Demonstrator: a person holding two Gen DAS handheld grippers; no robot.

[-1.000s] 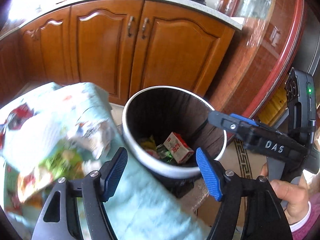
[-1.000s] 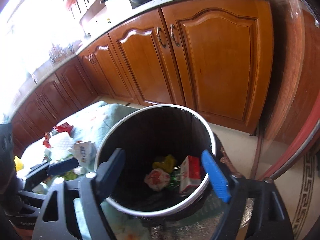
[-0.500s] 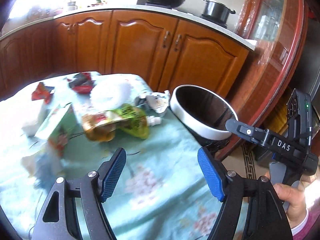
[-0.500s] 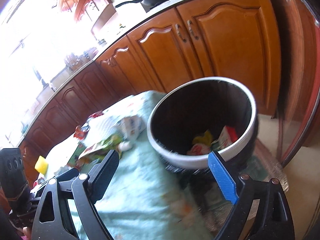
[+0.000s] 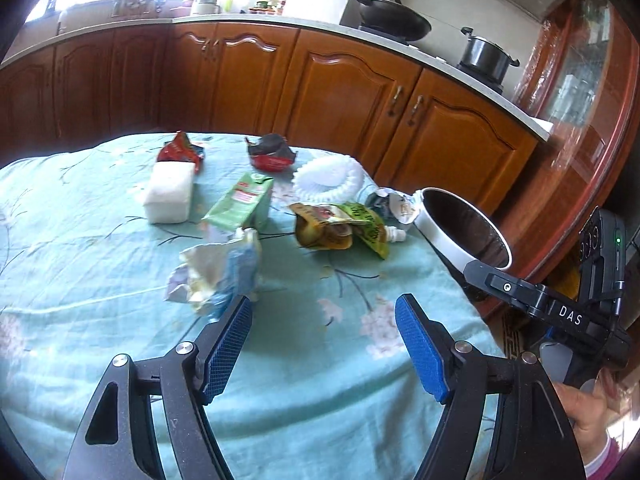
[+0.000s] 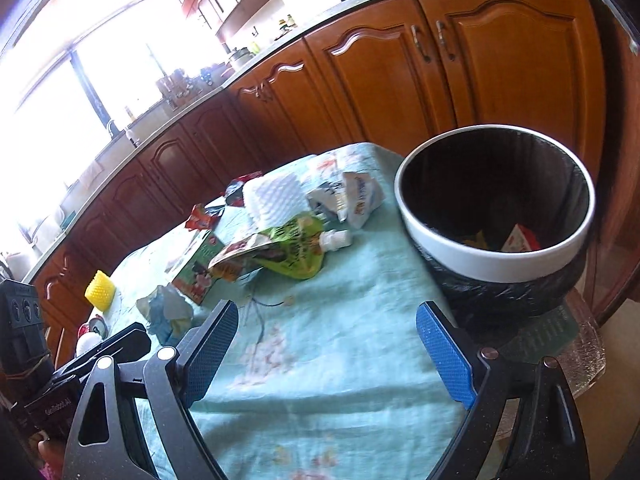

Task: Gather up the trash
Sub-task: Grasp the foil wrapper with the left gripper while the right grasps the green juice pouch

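Your left gripper (image 5: 324, 344) hangs spread wide and empty above the tablecloth (image 5: 80, 280), a crumpled wrapper (image 5: 216, 268) just ahead of its left finger. Beyond lie a green carton (image 5: 240, 204) and a juice pouch (image 5: 340, 228). Your right gripper (image 6: 326, 350) is likewise released, the bin (image 6: 496, 256) just ahead on its right with trash inside.

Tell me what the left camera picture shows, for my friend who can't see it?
The open left gripper hovers over a table with a light blue cloth, strewn with trash: a crumpled wrapper, a green carton and a squashed pouch. A white-rimmed bin stands at the table's right edge, by wooden cabinets.
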